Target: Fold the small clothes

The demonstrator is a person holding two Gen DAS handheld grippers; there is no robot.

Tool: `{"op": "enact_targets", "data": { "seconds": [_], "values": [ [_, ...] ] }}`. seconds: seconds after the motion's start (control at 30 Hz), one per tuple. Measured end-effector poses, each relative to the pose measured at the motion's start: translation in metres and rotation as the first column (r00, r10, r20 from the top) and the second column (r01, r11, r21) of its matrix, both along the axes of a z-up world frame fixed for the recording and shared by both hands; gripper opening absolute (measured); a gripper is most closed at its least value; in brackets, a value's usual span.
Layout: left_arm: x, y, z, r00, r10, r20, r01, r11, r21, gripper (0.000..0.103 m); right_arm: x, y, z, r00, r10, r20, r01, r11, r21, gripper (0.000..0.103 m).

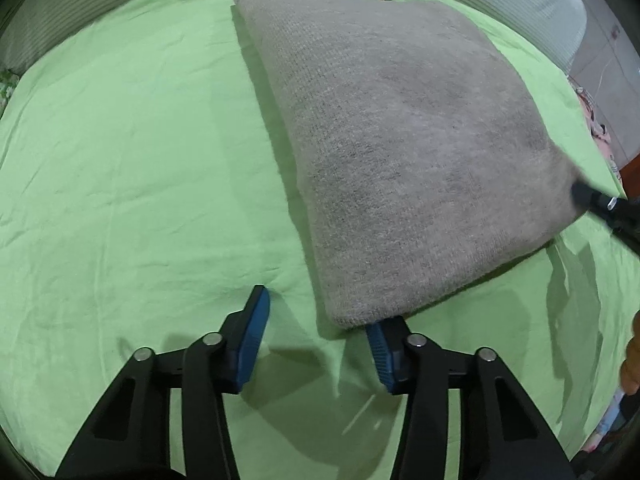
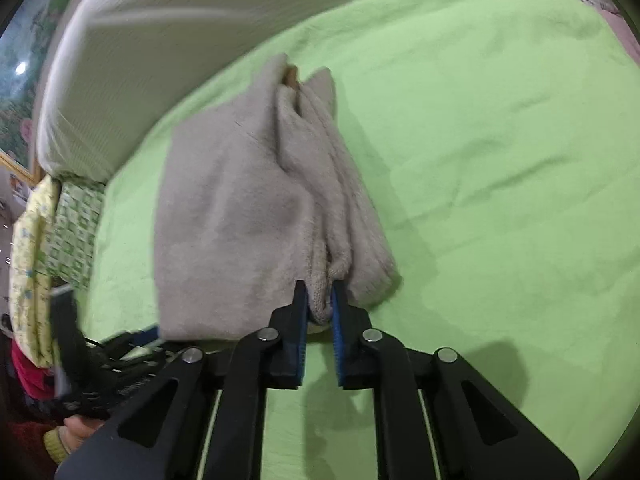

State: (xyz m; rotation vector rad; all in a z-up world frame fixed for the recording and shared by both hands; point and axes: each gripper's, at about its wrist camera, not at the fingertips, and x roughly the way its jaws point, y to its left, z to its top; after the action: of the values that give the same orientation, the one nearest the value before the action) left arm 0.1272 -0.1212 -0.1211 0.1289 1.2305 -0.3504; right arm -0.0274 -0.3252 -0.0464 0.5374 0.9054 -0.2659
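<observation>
- Light green cotton sheet covers the bed; a white ribbed pillow lies along its far edge.
- No readable writing shows.
- Folded grey fuzzy knit garment lies on the sheet.
- Right tool pinches its bunched corner.
- Left tool stands spread around another corner, pads not pressing.

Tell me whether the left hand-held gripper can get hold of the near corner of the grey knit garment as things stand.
Probably yes. The left hand-held gripper stands open at the grey knit garment, whose corner overlaps one pad; only green sheet lies between the pads.
</observation>
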Motion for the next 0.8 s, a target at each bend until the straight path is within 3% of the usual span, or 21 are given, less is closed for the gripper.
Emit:
{"op": "enact_targets", "data": {
  "seconds": [0.13, 0.2, 0.27, 0.47, 0.67, 0.73, 0.8],
  "values": [
    [-0.002, -0.002, 0.003, 1.0, -0.01, -0.006, 0.01, 1.0, -0.008, 0.033, -0.001, 0.003, 0.05, 0.99, 0.031, 0.138, -0.022, 0.998, -0.063, 0.01],
    [-0.004, -0.003, 0.004, 1.0, -0.013, -0.007, 0.013, 1.0, -0.016, 0.03, 0.0, 0.004, 0.06, 0.989, 0.061, 0.138, -0.045, 0.992, -0.12, 0.01],
    [-0.004, -0.007, 0.002, 1.0, -0.02, -0.007, 0.019, 1.0, -0.007, 0.029, 0.002, 0.0, 0.05, 0.993, 0.073, 0.088, -0.058, 0.985, -0.163, 0.01],
    [-0.006, -0.006, 0.0, 0.999, -0.033, -0.012, 0.033, 0.999, -0.002, 0.026, -0.005, -0.025, -0.014, 0.998, 0.021, -0.06, -0.028, 0.992, -0.121, 0.009],
    [-0.005, -0.009, -0.002, 0.998, -0.053, -0.028, 0.053, 0.999, 0.001, 0.028, -0.005, -0.027, -0.023, 0.994, -0.003, -0.113, -0.01, 0.993, -0.118, 0.012],
    [0.001, -0.006, 0.002, 0.997, -0.06, -0.049, 0.058, 0.998, -0.028, 0.03, -0.003, -0.026, -0.014, 0.99, -0.007, -0.14, -0.013, 0.99, -0.139, 0.027],
    [0.003, 0.008, 0.011, 0.996, -0.052, -0.069, 0.048, 0.997, -0.065, 0.048, -0.003, -0.024, -0.002, 0.992, -0.007, -0.124, -0.011, 0.989, -0.147, 0.035]
  ]
}}
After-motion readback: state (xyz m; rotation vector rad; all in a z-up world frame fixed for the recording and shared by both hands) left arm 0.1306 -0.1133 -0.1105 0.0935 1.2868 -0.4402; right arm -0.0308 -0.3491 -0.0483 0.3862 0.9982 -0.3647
